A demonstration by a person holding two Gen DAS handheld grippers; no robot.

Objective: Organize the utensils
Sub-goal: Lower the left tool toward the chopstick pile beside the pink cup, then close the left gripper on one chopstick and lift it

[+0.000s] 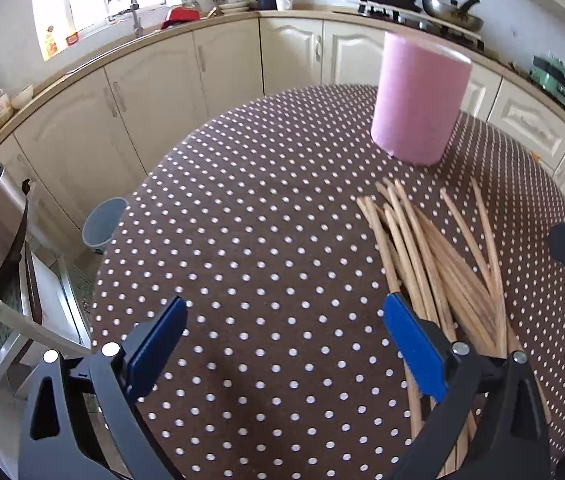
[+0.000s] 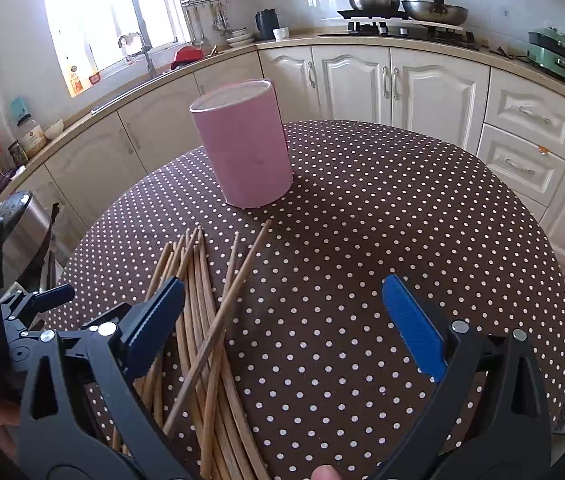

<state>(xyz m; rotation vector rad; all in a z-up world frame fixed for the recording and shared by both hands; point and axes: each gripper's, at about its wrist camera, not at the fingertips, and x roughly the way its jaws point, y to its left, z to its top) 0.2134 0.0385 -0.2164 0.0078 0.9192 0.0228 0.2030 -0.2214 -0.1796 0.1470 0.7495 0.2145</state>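
Between both open grippers, chopsticks (image 2: 202,320) piled on table, none gripped.

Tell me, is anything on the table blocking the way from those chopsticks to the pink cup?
Nothing visible does. The chopsticks lie in a loose pile just short of the pink cup, with only bare dotted tablecloth between them. Both grippers hang open over the table.

- Left tool (image 1: 284,344): jaws spread wide, nothing between the blue pads (image 1: 412,346); held low and level, pointing forward.
- Right tool (image 2: 282,322): jaws spread wide, nothing held between the blue pads (image 2: 410,322); held low, pointing forward.
- The two tools sit side by side, near each other, each visible at the edge of the other's wrist view.
- Fingertip of the person's hand (image 2: 324,473) shows at the bottom edge of the right wrist view.
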